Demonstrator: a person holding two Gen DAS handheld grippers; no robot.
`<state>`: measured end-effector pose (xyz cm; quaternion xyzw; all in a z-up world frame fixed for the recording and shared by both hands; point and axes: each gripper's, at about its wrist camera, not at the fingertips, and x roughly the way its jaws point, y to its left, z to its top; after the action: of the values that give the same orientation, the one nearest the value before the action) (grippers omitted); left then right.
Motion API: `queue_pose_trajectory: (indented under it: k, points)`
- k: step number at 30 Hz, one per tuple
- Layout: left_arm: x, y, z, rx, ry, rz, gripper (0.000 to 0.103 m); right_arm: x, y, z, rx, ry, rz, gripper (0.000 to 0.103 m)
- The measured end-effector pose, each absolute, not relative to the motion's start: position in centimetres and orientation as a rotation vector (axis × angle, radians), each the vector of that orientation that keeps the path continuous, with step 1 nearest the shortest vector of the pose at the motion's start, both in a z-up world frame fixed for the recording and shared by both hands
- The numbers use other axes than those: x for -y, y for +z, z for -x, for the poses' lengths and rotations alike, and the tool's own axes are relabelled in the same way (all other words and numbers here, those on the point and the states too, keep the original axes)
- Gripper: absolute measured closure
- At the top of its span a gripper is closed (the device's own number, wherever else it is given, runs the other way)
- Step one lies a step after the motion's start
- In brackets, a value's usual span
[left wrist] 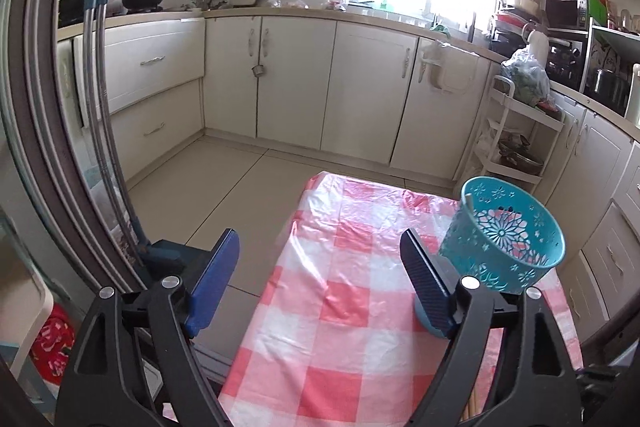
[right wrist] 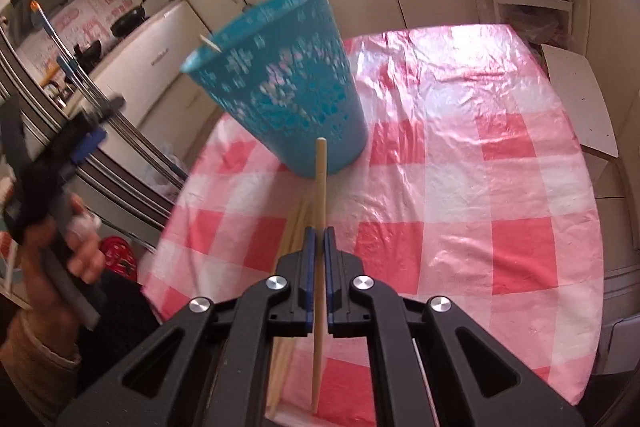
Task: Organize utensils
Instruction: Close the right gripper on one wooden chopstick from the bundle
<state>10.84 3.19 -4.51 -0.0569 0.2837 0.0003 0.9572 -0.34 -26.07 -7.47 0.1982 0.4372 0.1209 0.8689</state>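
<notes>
A teal perforated basket [left wrist: 504,239] [right wrist: 280,91] sits on the red-and-white checked tablecloth [left wrist: 340,315] [right wrist: 460,187]. It looks tilted and blurred, with a thin stick tip at its rim. My right gripper [right wrist: 319,239] is shut on a wooden chopstick [right wrist: 320,187] that points toward the basket's base. More chopsticks [right wrist: 292,231] lie on the cloth just beneath it. My left gripper [left wrist: 320,271] is open with nothing between its fingers, over the table's left edge, left of the basket. In the right wrist view a hand holds the left gripper [right wrist: 80,143] at far left.
Cream kitchen cabinets [left wrist: 296,79] ring the tiled floor. A white shelf cart [left wrist: 516,147] stands behind the table's far right corner. A metal pole with a blue clamp [left wrist: 98,67] rises on the left. A white board [right wrist: 580,99] lies beside the table's right edge.
</notes>
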Motion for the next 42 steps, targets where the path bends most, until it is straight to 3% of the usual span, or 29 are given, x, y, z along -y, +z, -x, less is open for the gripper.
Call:
queue_pose_trajectory:
  k: [12,16,20,21,22,23,24,28,30,35,36,37,39,42]
  points:
    - [-4.5,-6.8,-11.7,-0.637,0.010,0.170,0.024,26.2,8.2,-5.3,-0.577,0.380,-0.454,0.103]
    - [-4.9,-7.2,-12.2,-0.656,0.025,0.186,0.024,26.2,7.3,-6.6,-0.630,0.352,-0.413,0.102]
    - [-5.0,-7.8,-12.6,-0.687,0.033,0.196,0.024,27.5,0.6,-6.3,-0.809,0.238,-0.423,0.102]
    - [-4.9,-8.1,-12.7,-0.695,0.034,0.194,0.024,27.8,-1.4,-6.1,-0.864,0.209,-0.425,0.093]
    - [-4.8,-8.3,-12.8,-0.703,0.035,0.188,0.024,28.1,-3.3,-5.9,-0.917,0.185,-0.429,0.059]
    - [-4.6,-8.5,-12.8,-0.710,0.034,0.183,0.024,28.5,-5.2,-5.4,-0.957,0.154,-0.440,0.046]
    - [-4.4,-8.7,-12.9,-0.717,0.030,0.175,0.024,28.9,-6.8,-4.9,-0.988,0.132,-0.463,0.044]
    - [-3.3,-9.3,-13.0,-0.737,0.011,0.144,0.024,29.2,-10.5,-4.0,-1.084,0.012,-0.428,0.045]
    - [-2.9,-9.6,-13.0,-0.749,-0.003,0.139,0.024,29.2,-12.1,-4.0,-1.141,-0.036,-0.424,0.052]
    - [-1.8,-10.0,-13.0,-0.769,-0.036,0.107,0.023,27.6,-13.6,-4.8,-1.128,-0.109,-0.253,0.054]
    - [-1.8,-10.1,-13.0,-0.771,-0.039,0.106,0.023,27.1,-13.6,-4.9,-1.131,-0.104,-0.204,0.063]
    - [-1.9,-10.1,-12.9,-0.771,-0.041,0.107,0.023,26.6,-13.7,-4.9,-1.136,-0.082,-0.169,0.079]
    - [-2.1,-10.0,-12.9,-0.768,-0.039,0.114,0.023,26.3,-13.7,-4.8,-1.155,-0.022,-0.129,0.091]
    - [-2.5,-10.0,-13.1,-0.778,-0.036,0.134,0.023,26.9,-13.7,-4.7,-1.174,0.029,-0.104,0.097]
